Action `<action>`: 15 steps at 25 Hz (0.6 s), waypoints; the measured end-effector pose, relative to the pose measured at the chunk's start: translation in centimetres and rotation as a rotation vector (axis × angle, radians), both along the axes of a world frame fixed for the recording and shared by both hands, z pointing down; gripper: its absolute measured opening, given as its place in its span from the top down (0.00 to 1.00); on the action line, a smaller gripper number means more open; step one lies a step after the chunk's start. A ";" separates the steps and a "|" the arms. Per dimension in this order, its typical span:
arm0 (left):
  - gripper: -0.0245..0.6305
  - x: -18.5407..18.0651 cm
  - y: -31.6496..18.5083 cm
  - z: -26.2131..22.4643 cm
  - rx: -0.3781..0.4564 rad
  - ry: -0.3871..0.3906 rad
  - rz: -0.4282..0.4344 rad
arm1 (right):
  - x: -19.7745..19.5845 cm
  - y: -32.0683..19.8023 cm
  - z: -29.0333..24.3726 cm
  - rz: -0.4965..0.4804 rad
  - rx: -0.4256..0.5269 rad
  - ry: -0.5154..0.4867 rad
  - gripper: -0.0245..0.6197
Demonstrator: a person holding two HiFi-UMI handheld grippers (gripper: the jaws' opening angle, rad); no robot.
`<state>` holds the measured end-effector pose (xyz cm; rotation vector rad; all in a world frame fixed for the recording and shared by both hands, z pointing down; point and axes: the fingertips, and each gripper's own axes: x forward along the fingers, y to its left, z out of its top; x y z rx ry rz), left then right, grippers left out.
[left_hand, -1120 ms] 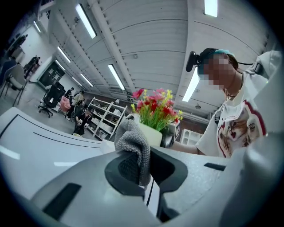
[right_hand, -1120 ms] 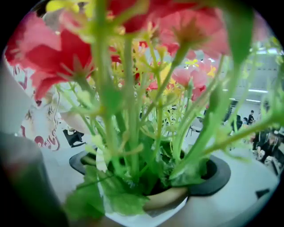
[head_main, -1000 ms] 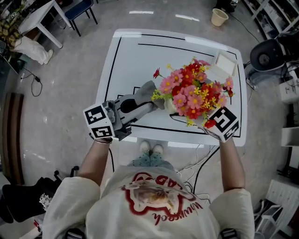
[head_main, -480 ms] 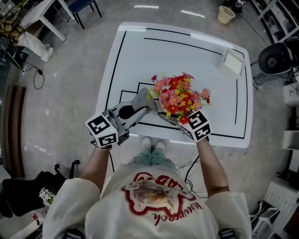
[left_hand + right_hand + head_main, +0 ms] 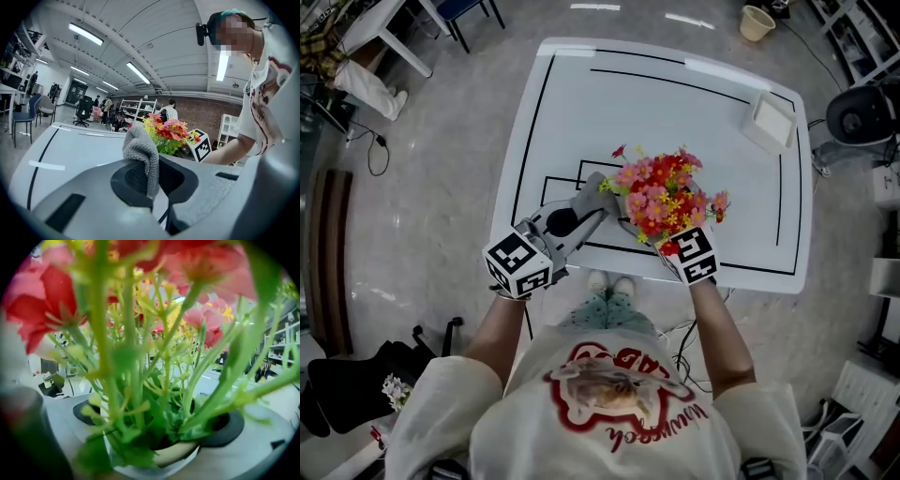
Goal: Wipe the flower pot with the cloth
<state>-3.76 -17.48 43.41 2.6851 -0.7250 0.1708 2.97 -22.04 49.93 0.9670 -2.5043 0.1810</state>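
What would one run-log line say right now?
left hand-held gripper: shut on cloth | right hand-held gripper: shut on flower pot

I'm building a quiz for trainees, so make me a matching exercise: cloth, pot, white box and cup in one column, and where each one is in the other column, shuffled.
Things:
1. cloth
2. pot
3. white box
4. cup

Places:
A. on the floor, beyond the table
B. clamped in the left tongs
C. at the table's far right corner
D. gripped by the right tongs

Pairs: 1-B; 2-D; 3-C; 4-A
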 end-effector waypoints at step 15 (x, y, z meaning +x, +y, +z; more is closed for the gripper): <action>0.94 0.9 0.8 -0.9 0.064 -0.057 0.004 | 1.9 1.7 -0.6 0.154 0.028 -0.054 0.07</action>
